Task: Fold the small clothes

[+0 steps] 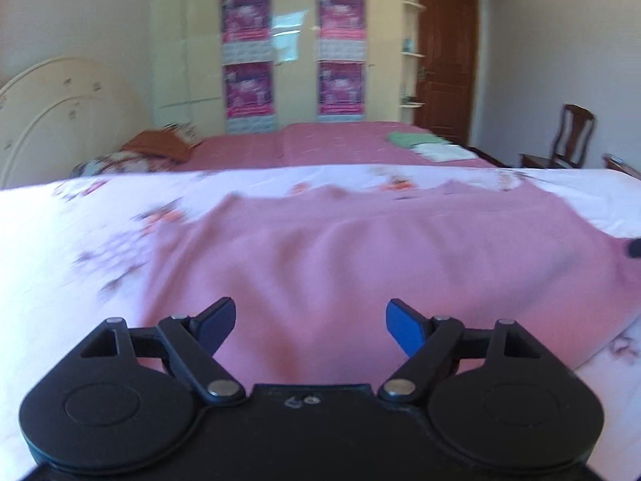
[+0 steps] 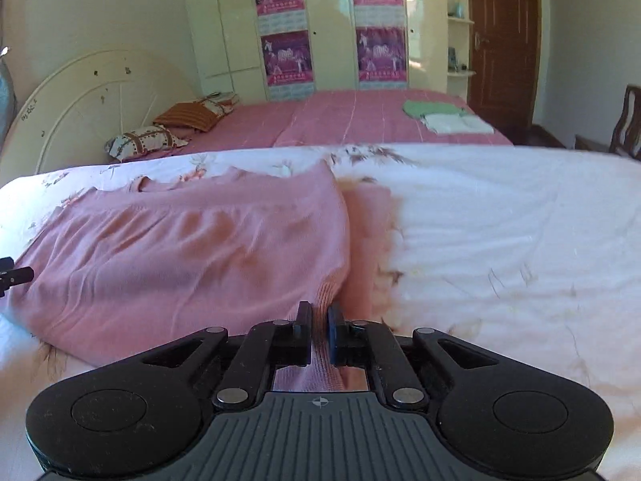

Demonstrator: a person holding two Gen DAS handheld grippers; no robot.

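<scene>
A pink knitted sweater (image 1: 360,256) lies spread on a white flowered sheet (image 1: 60,248). My left gripper (image 1: 310,316) hovers over the sweater's near part, open, with nothing between its blue pads. In the right wrist view the same sweater (image 2: 180,252) stretches to the left, and my right gripper (image 2: 319,318) is shut on its ribbed right edge, the cloth pinched between the two pads. The tip of the left gripper shows at the far left edge of that view, and a dark tip of the right gripper shows at the right edge of the left wrist view.
Behind the white sheet (image 2: 500,232) lies a pink bedspread (image 2: 360,120) with folded green and white clothes (image 2: 444,118) and pillows (image 2: 168,132). A cream headboard (image 2: 92,104), a wardrobe (image 2: 320,24) with posters, a brown door (image 2: 504,40) and a wooden chair (image 1: 569,136) stand beyond.
</scene>
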